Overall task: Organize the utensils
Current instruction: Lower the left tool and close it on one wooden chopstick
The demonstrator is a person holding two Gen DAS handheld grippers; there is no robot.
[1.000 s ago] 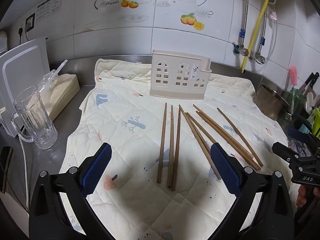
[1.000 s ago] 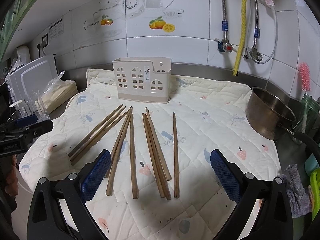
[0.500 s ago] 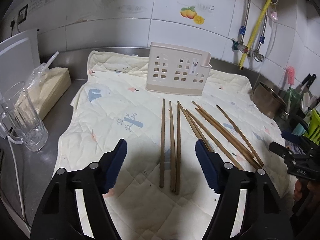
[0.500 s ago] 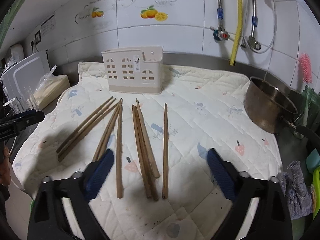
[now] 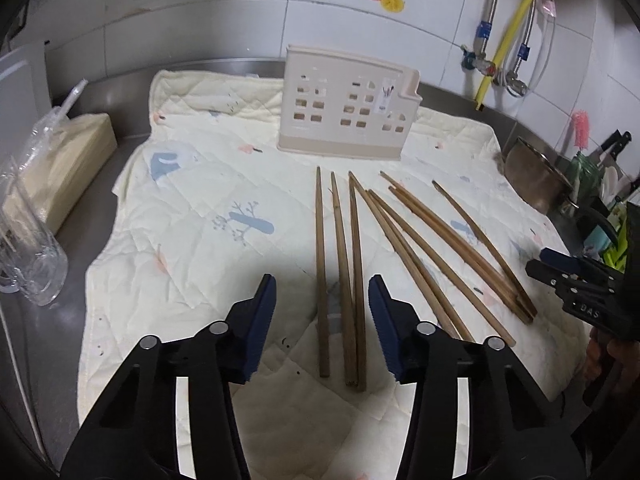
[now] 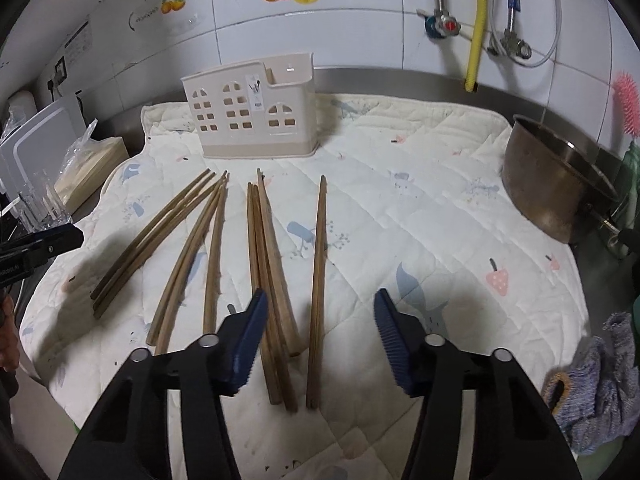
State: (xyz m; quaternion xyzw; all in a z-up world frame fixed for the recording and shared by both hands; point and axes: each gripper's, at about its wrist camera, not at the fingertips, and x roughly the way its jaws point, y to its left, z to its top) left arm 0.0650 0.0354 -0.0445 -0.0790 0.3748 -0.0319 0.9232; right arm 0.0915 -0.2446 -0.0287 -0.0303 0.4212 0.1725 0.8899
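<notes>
Several wooden chopsticks (image 5: 356,248) lie fanned out on a cream quilted mat (image 5: 192,208), also in the right wrist view (image 6: 260,248). A beige utensil holder (image 5: 348,112) stands upright behind them, also in the right wrist view (image 6: 252,112). My left gripper (image 5: 322,304) is open, its blue pads straddling the near ends of the three leftmost chopsticks, just above them. My right gripper (image 6: 318,320) is open over the rightmost single chopstick (image 6: 318,264) and the bundle beside it. Neither holds anything.
A glass mug (image 5: 28,248) and a tissue pack (image 5: 60,164) sit left of the mat. A steel pot (image 6: 556,184) stands at the right, with a grey cloth (image 6: 596,380) near it. The tiled wall with pipes (image 6: 476,24) is behind.
Both grippers have moved forward and lower toward the chopsticks, and both pairs of jaws have narrowed from wide open to partly open.
</notes>
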